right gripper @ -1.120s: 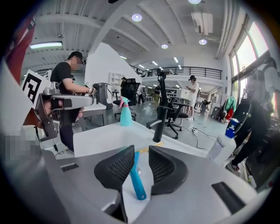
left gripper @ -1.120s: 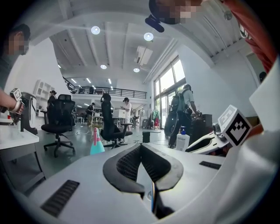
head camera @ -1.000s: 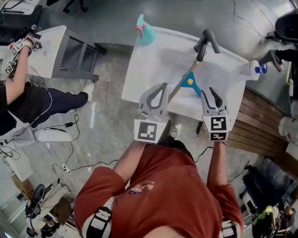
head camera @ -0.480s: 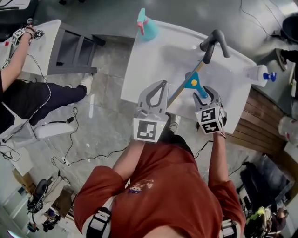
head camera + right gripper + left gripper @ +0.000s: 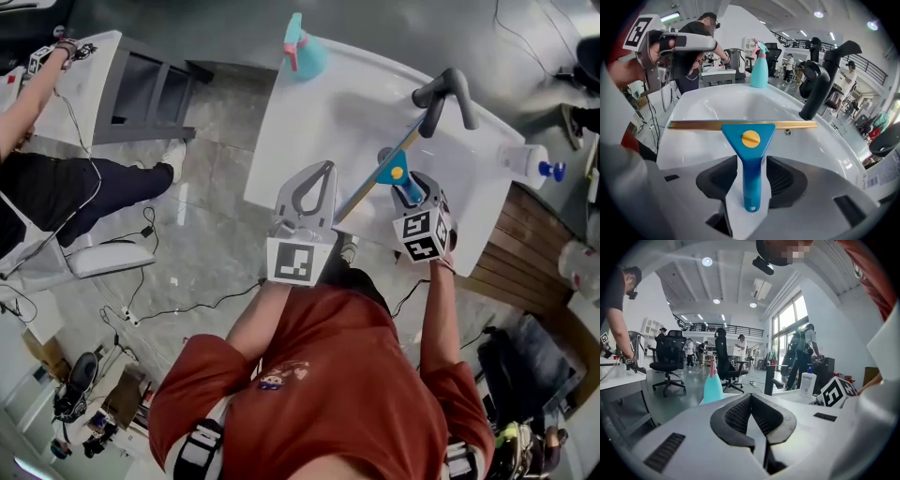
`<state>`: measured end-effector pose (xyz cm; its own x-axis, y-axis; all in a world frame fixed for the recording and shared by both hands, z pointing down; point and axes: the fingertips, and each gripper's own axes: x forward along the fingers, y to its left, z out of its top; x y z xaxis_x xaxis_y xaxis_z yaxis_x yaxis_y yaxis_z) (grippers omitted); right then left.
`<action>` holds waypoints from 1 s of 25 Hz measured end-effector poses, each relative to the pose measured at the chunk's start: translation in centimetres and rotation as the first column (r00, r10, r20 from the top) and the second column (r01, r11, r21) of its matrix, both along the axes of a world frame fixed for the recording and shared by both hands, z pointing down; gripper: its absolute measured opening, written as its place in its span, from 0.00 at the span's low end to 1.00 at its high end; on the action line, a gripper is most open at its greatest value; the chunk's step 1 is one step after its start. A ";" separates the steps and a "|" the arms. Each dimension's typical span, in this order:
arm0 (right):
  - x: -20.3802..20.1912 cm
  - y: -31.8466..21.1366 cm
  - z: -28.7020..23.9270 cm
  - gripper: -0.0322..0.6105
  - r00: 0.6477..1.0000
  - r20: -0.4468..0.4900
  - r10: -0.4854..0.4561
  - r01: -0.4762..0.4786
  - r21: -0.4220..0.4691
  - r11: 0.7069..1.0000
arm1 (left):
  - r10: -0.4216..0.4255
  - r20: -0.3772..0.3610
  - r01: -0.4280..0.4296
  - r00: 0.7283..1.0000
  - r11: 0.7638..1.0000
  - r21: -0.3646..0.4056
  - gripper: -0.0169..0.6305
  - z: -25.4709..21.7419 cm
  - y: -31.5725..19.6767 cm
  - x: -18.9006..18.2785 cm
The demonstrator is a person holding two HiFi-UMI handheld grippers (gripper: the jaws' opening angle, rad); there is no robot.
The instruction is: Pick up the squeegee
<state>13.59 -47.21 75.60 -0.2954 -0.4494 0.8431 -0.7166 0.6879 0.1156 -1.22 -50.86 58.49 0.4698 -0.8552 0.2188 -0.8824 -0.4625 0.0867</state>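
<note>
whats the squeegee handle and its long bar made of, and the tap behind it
Squeegee handle: likely plastic, uniform blue with a soft sheen. Bar: probably brass-toned metal, golden and straight with thin edges. Tap: matte black, metal or coated; can't tell which.

Your shirt (image 5: 337, 375): rust-red, short sleeves, small print on chest. Your left gripper (image 5: 317, 178), right gripper (image 5: 409, 190): grey shells, black ribbed pads, black-and-white square-marker cubes.
</note>
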 end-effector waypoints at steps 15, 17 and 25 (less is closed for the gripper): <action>-0.3 -0.2 0.9 0.27 0.999 -0.054 0.007 -0.007 -0.010 1.000 | 0.000 -0.010 0.000 1.000 1.000 -0.002 0.05 0.1 -0.3 -0.7; -0.3 -0.1 0.6 0.26 0.998 -0.053 0.015 -0.016 -0.008 1.000 | 0.000 -0.012 0.000 1.000 1.000 0.002 0.05 -0.3 -0.3 -0.8; -1.0 0.6 -1.3 0.26 0.999 -0.019 0.042 -0.042 0.012 0.999 | -0.002 -0.015 0.002 1.000 1.000 0.019 0.05 -1.6 0.7 -1.6</action>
<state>12.58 -46.62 74.30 -0.2600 -0.4712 0.8429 -0.7422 0.6559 0.1377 -2.79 -50.17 56.91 0.4711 -0.8602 0.1954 -0.8820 -0.4625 0.0907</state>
